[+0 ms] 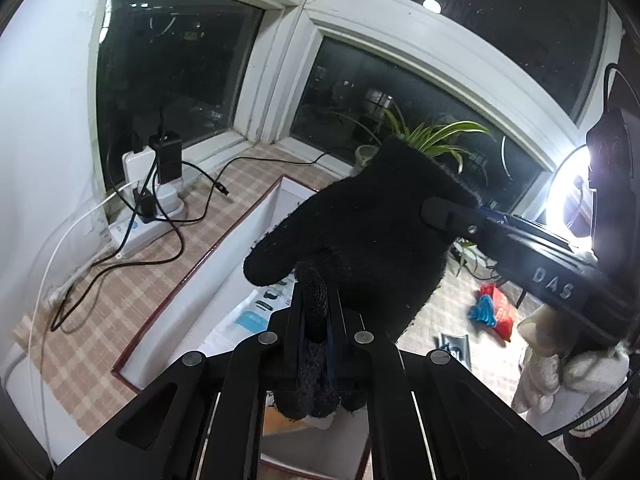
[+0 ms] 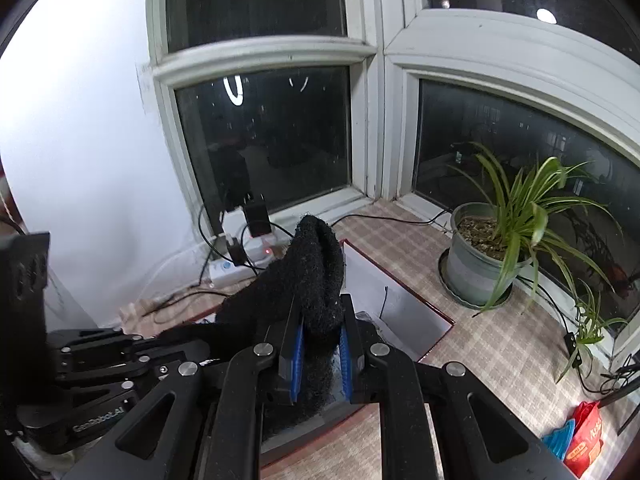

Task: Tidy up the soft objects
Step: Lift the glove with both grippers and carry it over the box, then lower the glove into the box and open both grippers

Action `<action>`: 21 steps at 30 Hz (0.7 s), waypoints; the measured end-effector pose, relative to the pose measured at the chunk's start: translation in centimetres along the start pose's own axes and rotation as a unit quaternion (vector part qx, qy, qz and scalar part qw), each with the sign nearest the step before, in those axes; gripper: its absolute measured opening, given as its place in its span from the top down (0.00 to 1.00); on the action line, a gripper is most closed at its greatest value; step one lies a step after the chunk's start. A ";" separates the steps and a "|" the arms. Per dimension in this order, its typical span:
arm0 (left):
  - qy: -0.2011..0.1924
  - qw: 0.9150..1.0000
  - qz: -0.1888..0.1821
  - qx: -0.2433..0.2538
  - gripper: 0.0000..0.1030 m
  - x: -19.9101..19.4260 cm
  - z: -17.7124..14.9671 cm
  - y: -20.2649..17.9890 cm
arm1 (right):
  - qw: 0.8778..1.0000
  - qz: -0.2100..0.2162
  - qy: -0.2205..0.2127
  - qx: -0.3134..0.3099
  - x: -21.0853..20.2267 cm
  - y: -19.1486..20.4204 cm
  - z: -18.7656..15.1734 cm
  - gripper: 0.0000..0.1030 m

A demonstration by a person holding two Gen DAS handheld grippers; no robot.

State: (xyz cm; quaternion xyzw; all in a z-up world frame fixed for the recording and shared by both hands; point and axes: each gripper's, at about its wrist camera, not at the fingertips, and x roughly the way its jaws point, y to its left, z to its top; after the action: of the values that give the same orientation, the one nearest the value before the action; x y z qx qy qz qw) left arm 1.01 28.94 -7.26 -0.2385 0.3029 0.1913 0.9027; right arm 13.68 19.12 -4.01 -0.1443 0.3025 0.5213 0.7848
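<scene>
In the left wrist view, the left gripper (image 1: 316, 304) has its jaws closed tight on a finger of a black knit glove (image 1: 360, 224), which spreads up and away over an open white box with a dark red rim (image 1: 192, 276); the right gripper (image 1: 440, 214) comes in from the right edge and pinches the glove's cuff end, so the glove hangs stretched between the two tongs above the box. A checked cloth (image 1: 132, 280) covers the sill, with a white power strip (image 1: 136, 232) and black cables near the window corner, and a red and blue packet (image 1: 496, 312) lies further right. In the right wrist view, the right gripper (image 2: 320, 340) is nearly closed, its blue pads clamping a bunched fold of the glove (image 2: 308, 276), which trails left toward the left gripper (image 2: 132, 354). The box (image 2: 404, 312) lies just beyond, and a potted spider plant (image 2: 484, 264) stands to its right by the window
</scene>
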 end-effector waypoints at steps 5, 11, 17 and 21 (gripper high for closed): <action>0.008 1.000 0.012 -0.002 0.94 1.0 0.0 0.4 | 1.000 0.007 0.025 -0.003 3.0 0.2 -0.5 0.87; 0.029 0.999 0.035 -0.010 0.94 2.5 -0.3 1.6 | 0.998 0.030 0.057 -0.007 6.6 0.4 -1.4 0.87; 0.046 0.997 0.057 -0.014 0.93 3.8 -0.6 2.3 | 0.997 0.043 0.071 0.009 8.6 -0.6 -2.0 0.82; 0.053 0.996 0.072 -0.009 0.63 4.2 -0.7 2.2 | 0.997 0.036 0.069 0.010 8.5 -1.1 -2.1 0.41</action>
State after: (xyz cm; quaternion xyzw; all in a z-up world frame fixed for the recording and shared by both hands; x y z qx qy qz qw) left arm 2.72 31.17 -11.08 -0.2343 0.3647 0.2454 0.8671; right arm 16.32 23.74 -11.00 -0.1611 0.3663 0.5352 0.7439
